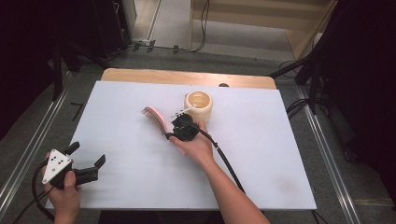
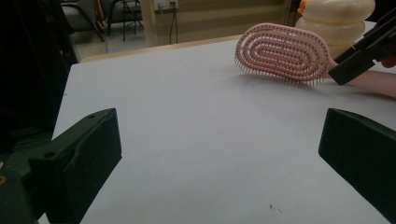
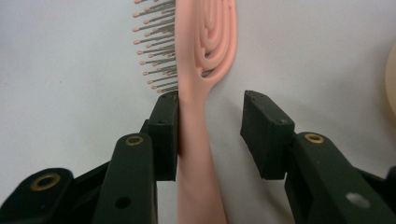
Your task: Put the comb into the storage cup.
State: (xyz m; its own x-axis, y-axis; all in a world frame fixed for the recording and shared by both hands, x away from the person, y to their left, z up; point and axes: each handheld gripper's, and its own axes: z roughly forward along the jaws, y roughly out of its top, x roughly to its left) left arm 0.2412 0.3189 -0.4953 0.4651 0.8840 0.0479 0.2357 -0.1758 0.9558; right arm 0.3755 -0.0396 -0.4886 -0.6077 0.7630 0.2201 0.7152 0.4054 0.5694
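In the right gripper view, right tool (image 3: 210,135) spread astride pink hairbrush (image 3: 201,93) handle, left tool (image 1: 88,163) spread

A pink oval hairbrush (image 1: 156,119) is seen near the middle of the white table, toward 12 o'clock of centre. It is stood on its long edge, the bristles turned to 9 o'clock and the back to 3 o'clock. The head (image 2: 282,52) is made of concentric open loops set with rows of fine, ball-tipped bristles. The smooth, plain handle (image 3: 195,140) is extended from the head toward 5 o'clock. The bristled face is tilted slightly toward the tabletop.
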